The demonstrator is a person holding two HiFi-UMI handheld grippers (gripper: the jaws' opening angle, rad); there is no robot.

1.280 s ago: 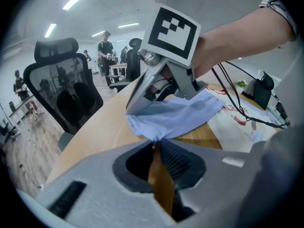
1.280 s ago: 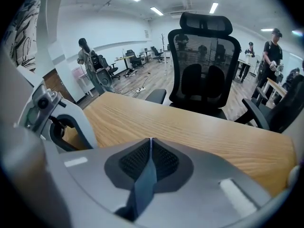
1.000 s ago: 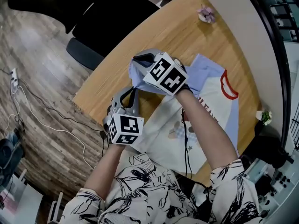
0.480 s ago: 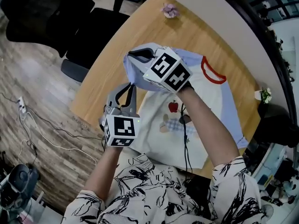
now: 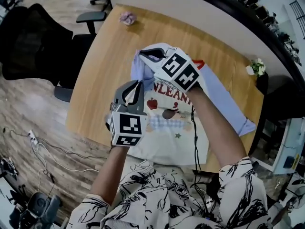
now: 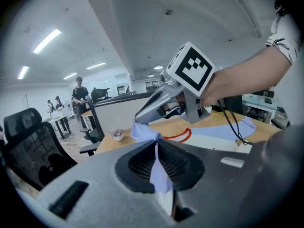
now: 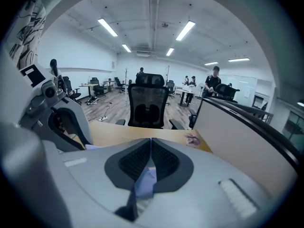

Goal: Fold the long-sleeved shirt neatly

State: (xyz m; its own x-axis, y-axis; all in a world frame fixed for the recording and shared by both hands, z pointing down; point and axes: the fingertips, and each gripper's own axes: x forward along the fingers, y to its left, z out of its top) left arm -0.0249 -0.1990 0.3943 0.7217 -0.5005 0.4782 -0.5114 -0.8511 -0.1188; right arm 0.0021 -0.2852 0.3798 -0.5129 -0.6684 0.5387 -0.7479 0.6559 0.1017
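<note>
The long-sleeved shirt [image 5: 176, 128] lies on the wooden table [image 5: 95, 75], with a white printed body, light-blue sleeves and a red collar [image 5: 199, 63]. One blue sleeve [image 5: 141, 73] is raised off the table at the shirt's left side. My left gripper [image 5: 138, 84] is shut on this sleeve; blue cloth shows pinched between its jaws [image 6: 156, 144]. My right gripper [image 5: 142, 56], further from me, is also shut on the sleeve, with blue fabric hanging from its jaws [image 7: 150, 146]. The other sleeve [image 5: 228, 106] lies flat at the right.
A small pink item [image 5: 127, 18] sits at the table's far end, and a white flower [image 5: 256, 67] at its right edge. Black office chairs [image 5: 33, 42] stand left of the table. A partition wall [image 5: 190, 4] runs along the far side. People stand far off [image 6: 80, 94].
Both grippers have risen with the blue sleeve and moved in over the shirt's left side. The shirt's printed front now shows more fully.
</note>
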